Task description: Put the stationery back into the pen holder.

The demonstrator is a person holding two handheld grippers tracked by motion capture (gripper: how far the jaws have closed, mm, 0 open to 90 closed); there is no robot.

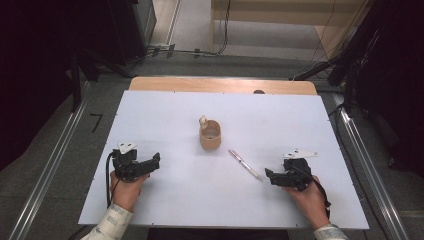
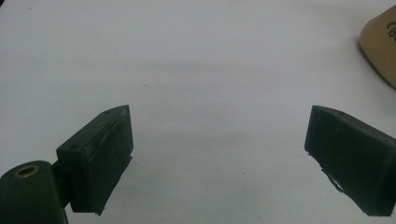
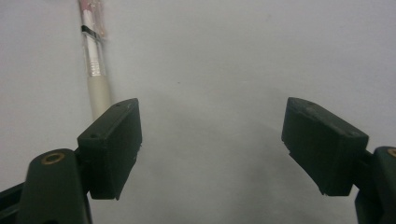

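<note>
At the left of the high view, the person's left hand (image 1: 126,192) is resting on the white table (image 1: 165,200) and holding the left gripper (image 1: 156,161), which is pointing toward the middle of the table; in the left gripper view its jaws are standing wide apart with only bare white surface between them, and the tan edge of the cup (image 2: 380,46) is showing at the upper right corner. Near the middle of the table, a small tan wooden cup (image 1: 210,135) is sitting upright with a pale rounded knob on its far rim. Just to the right of the cup and nearer the person, a white pen (image 1: 245,165) is lying flat at a slant, apart from the cup. At the right, the right hand (image 1: 312,202) is holding the right gripper (image 1: 268,175), whose tips are sitting just beside the pen's near end. In the right gripper view its jaws are spread wide with nothing between them, and the pen (image 3: 93,60) is lying just beyond the left jaw.
</note>
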